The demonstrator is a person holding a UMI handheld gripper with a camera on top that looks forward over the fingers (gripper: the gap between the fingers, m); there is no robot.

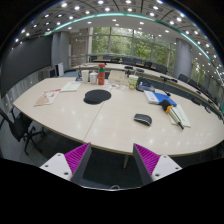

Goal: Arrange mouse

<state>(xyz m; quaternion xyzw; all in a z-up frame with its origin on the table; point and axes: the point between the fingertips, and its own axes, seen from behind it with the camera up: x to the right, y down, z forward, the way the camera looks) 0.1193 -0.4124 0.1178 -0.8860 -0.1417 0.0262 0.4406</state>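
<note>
The gripper [110, 160] hangs with fingers spread wide, empty. The small dark rounded mouse [143, 119] lies well ahead on the pale wooden table [110, 125]; a high, off-centre approach could nudge it away.

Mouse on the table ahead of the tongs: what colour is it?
Dark, black or dark grey. The mouse shows only in the gripper view, beyond the open tongs.

Dark computer mouse [143, 119], lying flat on the pale table, well beyond the fingers
</note>
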